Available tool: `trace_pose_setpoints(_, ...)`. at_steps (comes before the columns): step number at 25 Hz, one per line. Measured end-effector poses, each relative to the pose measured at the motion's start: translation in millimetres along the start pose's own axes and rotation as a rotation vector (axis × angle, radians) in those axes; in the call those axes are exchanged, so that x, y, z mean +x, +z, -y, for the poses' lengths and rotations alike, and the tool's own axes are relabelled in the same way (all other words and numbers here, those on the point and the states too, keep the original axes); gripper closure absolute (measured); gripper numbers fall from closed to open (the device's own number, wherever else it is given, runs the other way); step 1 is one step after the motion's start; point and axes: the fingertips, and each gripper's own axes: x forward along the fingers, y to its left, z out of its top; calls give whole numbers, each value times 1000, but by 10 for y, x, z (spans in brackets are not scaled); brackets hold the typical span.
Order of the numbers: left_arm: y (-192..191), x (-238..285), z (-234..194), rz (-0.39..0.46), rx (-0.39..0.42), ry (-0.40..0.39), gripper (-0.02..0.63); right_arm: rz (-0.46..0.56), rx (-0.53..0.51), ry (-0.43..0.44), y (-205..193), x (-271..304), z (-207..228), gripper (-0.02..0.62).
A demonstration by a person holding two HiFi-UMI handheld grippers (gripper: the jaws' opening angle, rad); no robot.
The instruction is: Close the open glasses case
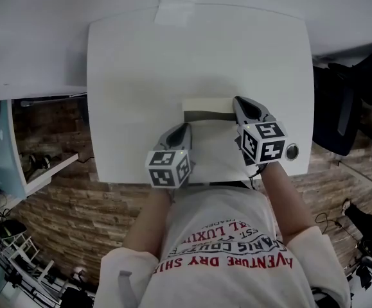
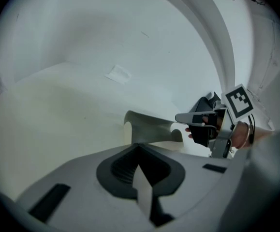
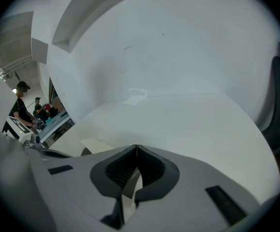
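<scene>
The glasses case [image 1: 207,110] lies on the white table [image 1: 173,56] near its front edge, cream outside with a grey inner band showing; it looks open. My left gripper [image 1: 186,128] is shut and empty, its tips just in front of the case's left end. My right gripper [image 1: 237,99] is shut and empty beside the case's right end. In the left gripper view the case [image 2: 152,128] stands just beyond my closed left gripper [image 2: 139,145], and the right gripper [image 2: 201,120] is at its far end. In the right gripper view the right gripper [image 3: 136,148] is closed, and a corner of the case [image 3: 95,146] shows to its left.
A piece of pale tape [image 1: 176,8] sits at the table's far edge. A small black round fitting [image 1: 292,151] is at the front right corner. A dark chair [image 1: 353,101] stands right of the table. People [image 3: 21,105] are far off to the left.
</scene>
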Motion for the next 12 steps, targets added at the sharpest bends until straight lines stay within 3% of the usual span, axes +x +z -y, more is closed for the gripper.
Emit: trace_pose_setpoints(12, 25, -3, -19, 5, 0, -5, 601, 22, -6, 11, -126, -91, -79, 583)
